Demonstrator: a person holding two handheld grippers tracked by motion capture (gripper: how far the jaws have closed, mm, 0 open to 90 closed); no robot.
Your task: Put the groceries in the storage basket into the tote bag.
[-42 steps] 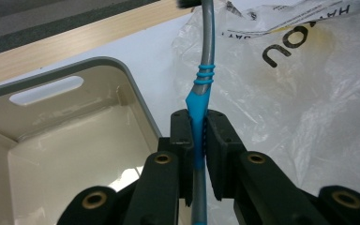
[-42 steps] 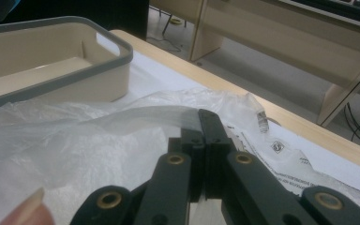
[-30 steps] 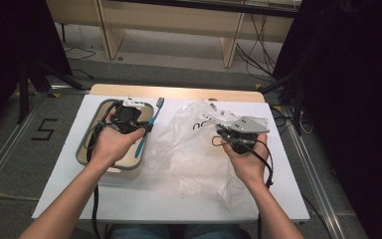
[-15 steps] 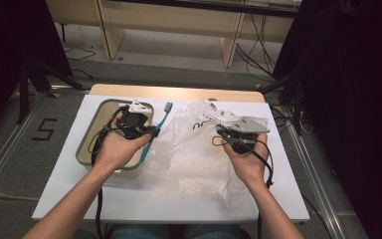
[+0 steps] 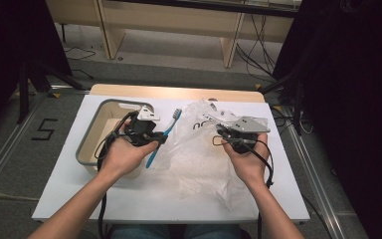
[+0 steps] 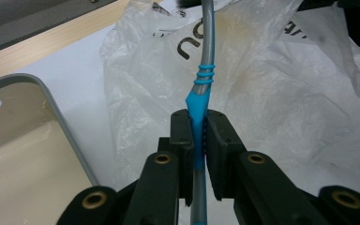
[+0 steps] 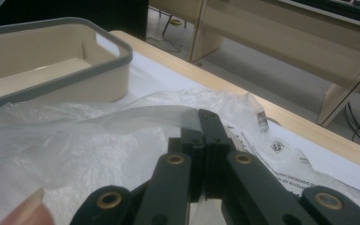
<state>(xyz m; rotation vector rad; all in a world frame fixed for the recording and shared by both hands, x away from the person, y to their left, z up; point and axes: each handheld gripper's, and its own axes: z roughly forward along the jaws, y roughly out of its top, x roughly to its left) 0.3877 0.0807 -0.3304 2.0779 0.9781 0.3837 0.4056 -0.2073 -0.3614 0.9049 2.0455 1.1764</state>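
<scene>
White covering lay over the desk [image 5: 144, 199], which stood on a grey floor with pale wooden furniture behind. Above it, between the tray and the bag, a blue and grey toothbrush [image 5: 163, 137] was held in the left gripper [image 6: 197, 154]; its fingers [image 6: 180, 136] were closed tight on the blue part of the handle, the brush head pointing away from the person. Just right of it lay a crumpled clear plastic bag [image 5: 199, 159] with dark printing. The right gripper [image 7: 201, 154] had its fingers [image 7: 211, 126] pressed fully together on a pulled-up fold of that bag. At the left stood a beige tray [image 5: 87, 144] with a grey rim, beside the left hand [image 5: 124, 157].
</scene>
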